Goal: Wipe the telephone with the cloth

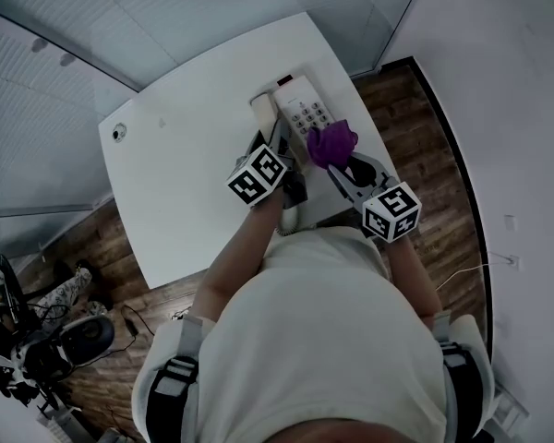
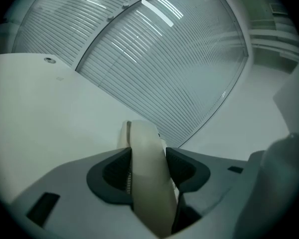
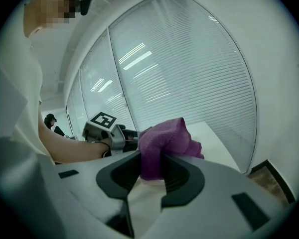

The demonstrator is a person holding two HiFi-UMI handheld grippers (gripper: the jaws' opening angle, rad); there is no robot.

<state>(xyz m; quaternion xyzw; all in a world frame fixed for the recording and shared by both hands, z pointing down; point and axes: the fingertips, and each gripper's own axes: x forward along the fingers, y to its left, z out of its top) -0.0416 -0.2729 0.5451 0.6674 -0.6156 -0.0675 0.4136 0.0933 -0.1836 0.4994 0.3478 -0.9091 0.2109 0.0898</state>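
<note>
A cream telephone (image 1: 307, 113) with a keypad lies near the far right of the white table (image 1: 194, 173). My left gripper (image 1: 279, 146) is shut on its cream handset (image 1: 264, 109), just left of the phone body. In the left gripper view the handset (image 2: 147, 183) stands on edge between both pads of the left gripper (image 2: 148, 156). My right gripper (image 1: 337, 160) is shut on a bunched purple cloth (image 1: 331, 143), which hangs over the phone's near right corner. The right gripper view has the cloth (image 3: 164, 141) pinched in the right gripper (image 3: 152, 168), with the left gripper's marker cube (image 3: 102, 121) beyond it.
A small round fitting (image 1: 119, 133) sits in the table's far left corner. Glass walls with blinds (image 2: 164, 59) close in the table's far sides. Wooden floor (image 1: 425, 137) runs along the right edge. Camera equipment (image 1: 37, 340) stands on the floor at lower left.
</note>
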